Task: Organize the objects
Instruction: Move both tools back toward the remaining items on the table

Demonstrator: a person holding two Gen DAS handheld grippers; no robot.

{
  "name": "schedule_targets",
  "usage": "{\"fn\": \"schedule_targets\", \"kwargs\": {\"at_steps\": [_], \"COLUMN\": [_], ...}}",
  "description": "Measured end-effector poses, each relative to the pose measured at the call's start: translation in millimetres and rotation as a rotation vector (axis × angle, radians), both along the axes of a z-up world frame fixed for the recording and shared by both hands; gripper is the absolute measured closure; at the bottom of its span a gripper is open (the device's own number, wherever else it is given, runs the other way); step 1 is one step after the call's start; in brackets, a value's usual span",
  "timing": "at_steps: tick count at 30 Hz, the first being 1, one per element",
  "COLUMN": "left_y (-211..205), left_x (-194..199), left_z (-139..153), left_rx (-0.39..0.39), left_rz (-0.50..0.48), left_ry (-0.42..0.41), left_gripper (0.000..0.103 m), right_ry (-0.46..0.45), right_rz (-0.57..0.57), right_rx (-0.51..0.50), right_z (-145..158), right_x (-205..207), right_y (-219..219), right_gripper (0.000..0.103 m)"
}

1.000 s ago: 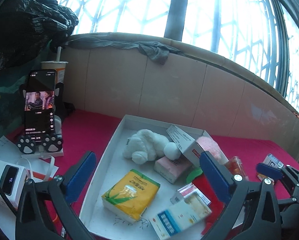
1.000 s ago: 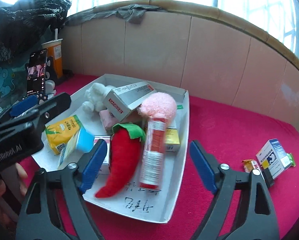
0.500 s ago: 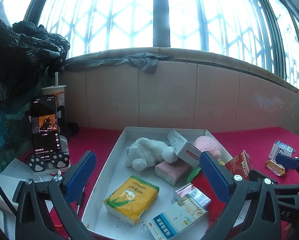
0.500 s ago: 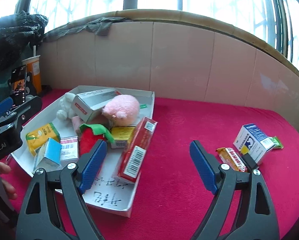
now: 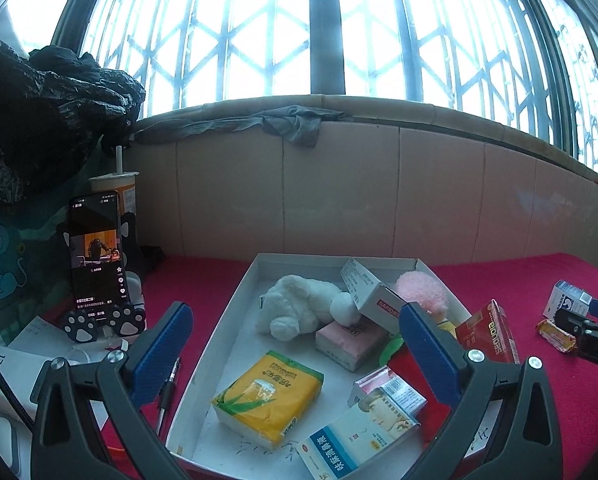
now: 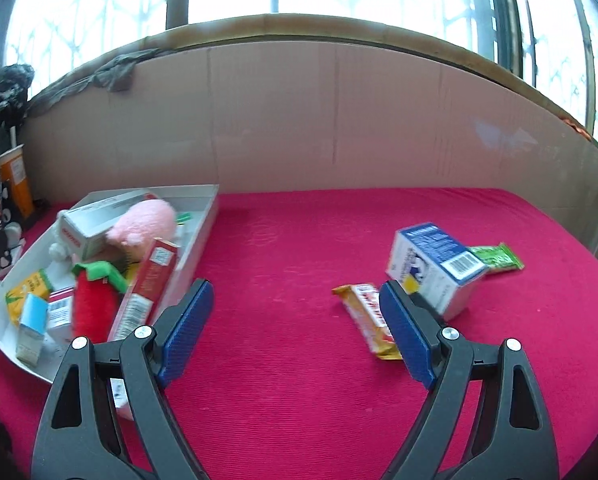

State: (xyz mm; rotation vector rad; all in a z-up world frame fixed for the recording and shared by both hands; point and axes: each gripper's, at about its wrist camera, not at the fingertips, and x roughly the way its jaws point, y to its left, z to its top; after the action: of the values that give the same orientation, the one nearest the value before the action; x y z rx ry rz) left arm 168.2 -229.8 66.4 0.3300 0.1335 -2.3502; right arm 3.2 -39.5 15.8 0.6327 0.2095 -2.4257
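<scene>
A white tray (image 5: pixel 235 308) (image 6: pixel 203 224) on the red cloth holds a white plush (image 5: pixel 299 308), a pink plush (image 6: pixel 147 224), a yellow tissue pack (image 5: pixel 269 396), a red chilli plush (image 6: pixel 93 304), a red box (image 6: pixel 151 280) and several cartons. My left gripper (image 5: pixel 295 344) is open and empty above the tray's near end. My right gripper (image 6: pixel 295 328) is open and empty over the bare cloth. Just past its right finger lie a yellow snack bar (image 6: pixel 369 316), a blue-and-white box (image 6: pixel 435 264) and a green packet (image 6: pixel 497 256).
A phone on a paw-shaped stand (image 5: pixel 97 256), a drink cup with a straw (image 5: pixel 117 188), papers and a pen (image 5: pixel 167 392) sit left of the tray. A tan board wall (image 6: pixel 339 120) backs the cloth under barred windows. The right gripper shows in the left wrist view (image 5: pixel 587 328).
The right gripper has swung right, away from the tray toward the snack bar and blue box. The left gripper has tilted up and back a little; the tray contents stay put.
</scene>
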Motion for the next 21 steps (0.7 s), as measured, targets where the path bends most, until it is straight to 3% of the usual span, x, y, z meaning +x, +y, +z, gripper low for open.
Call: {"fn": "schedule_targets", "kwargs": {"at_steps": [7,14,17,21], "left_y": [7.0,40.9,57.8,79.1], "left_x": [-6.8,-31.8,-47.7,-65.5], "left_z": [-2.0,-6.9,-9.1,-12.6], "left_rx": [0.044,0.057,0.065,0.104], "left_rz": [-0.025,-0.146,-0.216,-0.310], "left_ry": [-0.013,-0.071,-0.115,-0.138], "left_gripper": [0.000,0.000,0.000,0.000], "right_ry": [-0.084,-0.114,-0.130,-0.060], "right_rz": [-0.125,-0.222,-0.170,-0.017], "right_rx": [-0.068,-0.068,-0.032,0.051], "right_z": [-1.6,-2.4,-3.0,0.1], "right_x": [-38.1,-77.4,-95.3,-100.2], "right_y": [48.4,92.3,99.8,94.7], "right_gripper": [0.018,0.018,0.018,0.018]}}
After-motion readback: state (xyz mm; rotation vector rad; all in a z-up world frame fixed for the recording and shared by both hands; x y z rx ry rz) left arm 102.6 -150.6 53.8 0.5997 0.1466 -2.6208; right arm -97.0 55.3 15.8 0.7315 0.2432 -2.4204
